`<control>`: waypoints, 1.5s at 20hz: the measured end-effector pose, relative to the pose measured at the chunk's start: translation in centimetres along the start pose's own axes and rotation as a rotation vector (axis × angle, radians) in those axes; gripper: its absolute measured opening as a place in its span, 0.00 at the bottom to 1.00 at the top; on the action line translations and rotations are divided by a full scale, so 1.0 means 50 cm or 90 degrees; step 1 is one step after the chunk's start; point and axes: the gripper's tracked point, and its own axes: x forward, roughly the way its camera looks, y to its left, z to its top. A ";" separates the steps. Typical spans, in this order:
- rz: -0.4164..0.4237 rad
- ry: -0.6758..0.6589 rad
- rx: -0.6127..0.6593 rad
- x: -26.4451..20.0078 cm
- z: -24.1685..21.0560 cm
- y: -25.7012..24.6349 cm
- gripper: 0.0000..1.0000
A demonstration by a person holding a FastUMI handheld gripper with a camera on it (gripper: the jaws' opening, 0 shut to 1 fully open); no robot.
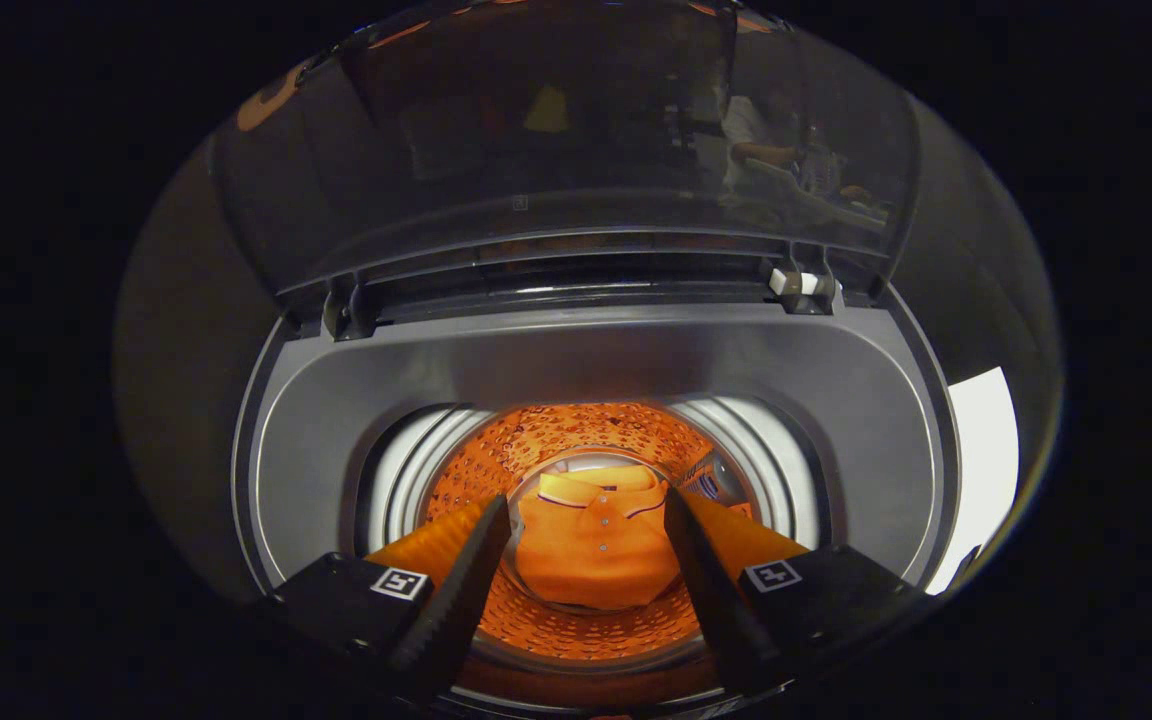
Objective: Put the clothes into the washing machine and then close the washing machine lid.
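While the tool [586, 530] hangs apart and empty over the drum rim [386, 480], the shirt [596, 550] lies below, lid [576, 150] raised.

**Orange shirt lying in the open top-loading washer**

A folded orange polo shirt [596, 545] with a buttoned collar lies flat at the bottom of the perforated metal drum [576, 440] of a grey top-loading washing machine [576, 360]. The machine's dark transparent lid [576, 130] stands raised upright on its rear hinges, leaving the round opening uncovered.

Gripper [586, 520], jaws spread wide apart, empty, pointing downward
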 end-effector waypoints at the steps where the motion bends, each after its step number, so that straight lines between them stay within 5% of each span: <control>1: 0.000 -0.002 0.003 -0.004 -0.001 0.000 0.99; 13: 0.019 -0.141 0.016 -0.170 0.066 0.012 0.99; 22: 0.046 -0.359 -0.012 -0.425 0.303 0.045 0.98; 30: 0.059 -0.436 -0.012 -0.449 0.527 0.063 0.99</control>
